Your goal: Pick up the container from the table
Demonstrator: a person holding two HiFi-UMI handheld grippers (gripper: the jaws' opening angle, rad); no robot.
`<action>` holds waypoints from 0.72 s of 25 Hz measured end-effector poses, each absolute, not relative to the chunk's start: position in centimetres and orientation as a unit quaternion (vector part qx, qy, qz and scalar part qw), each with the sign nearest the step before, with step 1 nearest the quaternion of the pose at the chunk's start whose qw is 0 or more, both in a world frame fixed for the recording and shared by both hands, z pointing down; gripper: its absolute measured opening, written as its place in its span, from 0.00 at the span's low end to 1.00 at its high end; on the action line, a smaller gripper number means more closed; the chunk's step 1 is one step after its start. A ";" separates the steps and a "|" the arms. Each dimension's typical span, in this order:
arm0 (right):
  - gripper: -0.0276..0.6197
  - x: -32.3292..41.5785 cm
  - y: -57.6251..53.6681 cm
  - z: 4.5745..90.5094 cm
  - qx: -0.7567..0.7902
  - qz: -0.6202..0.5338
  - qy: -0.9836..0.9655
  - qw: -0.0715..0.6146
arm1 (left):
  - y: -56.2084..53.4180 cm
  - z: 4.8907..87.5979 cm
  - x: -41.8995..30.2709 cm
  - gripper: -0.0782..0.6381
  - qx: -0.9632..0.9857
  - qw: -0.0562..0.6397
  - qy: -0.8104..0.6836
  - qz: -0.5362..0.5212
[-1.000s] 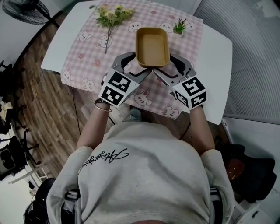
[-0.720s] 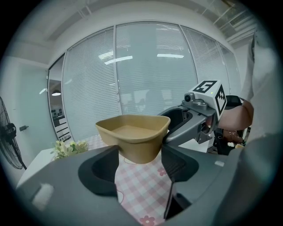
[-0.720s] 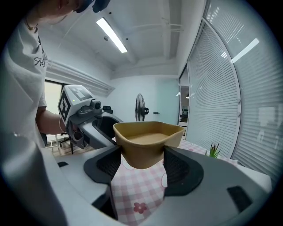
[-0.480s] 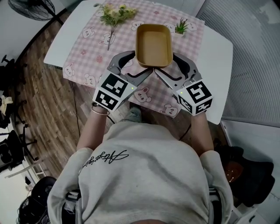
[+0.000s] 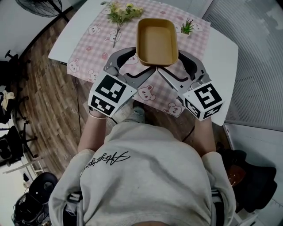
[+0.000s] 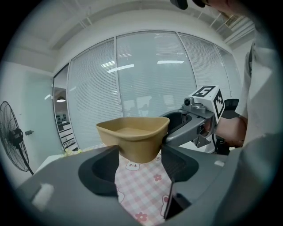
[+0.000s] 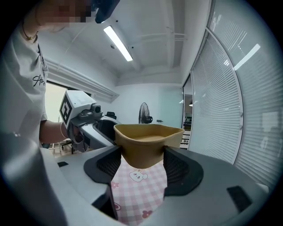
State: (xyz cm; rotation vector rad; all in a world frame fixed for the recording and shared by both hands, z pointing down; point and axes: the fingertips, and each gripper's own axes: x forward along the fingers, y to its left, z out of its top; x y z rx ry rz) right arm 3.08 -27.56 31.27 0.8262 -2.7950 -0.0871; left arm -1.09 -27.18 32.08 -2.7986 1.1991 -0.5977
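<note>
There were two hand-held grippers (image 5: 143, 61) (image 5: 169, 61), one container (image 5: 157, 37), one desk (image 5: 221, 66), one cloth (image 5: 90, 46), one flower sprig (image 5: 124, 11), one potted plant (image 5: 188, 26) and one fan (image 5: 40, 5).

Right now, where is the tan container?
The container is top centre in the head view, held above the pink cloth by the left gripper and right gripper at its near corners.

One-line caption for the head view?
The left gripper and right gripper each grip a near corner of the tan container, held above the checked tablecloth.
</note>
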 end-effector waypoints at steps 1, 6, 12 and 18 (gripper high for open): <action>0.50 3.1 -27.4 31.0 0.281 -0.031 -0.953 0.109 | -27.0 31.8 -1.1 0.52 -0.903 0.019 0.385 -0.190; 0.50 3.0 -26.4 30.2 0.276 -0.031 -0.955 0.099 | -26.0 31.0 -1.3 0.52 -0.905 0.014 0.384 -0.183; 0.50 2.9 -25.1 29.0 0.269 -0.031 -0.959 0.085 | -24.7 29.7 -1.4 0.52 -0.903 0.029 0.389 -0.180; 0.50 3.4 -24.4 27.7 0.265 -0.025 -0.961 0.071 | -23.9 28.5 -0.9 0.52 -0.905 0.034 0.388 -0.170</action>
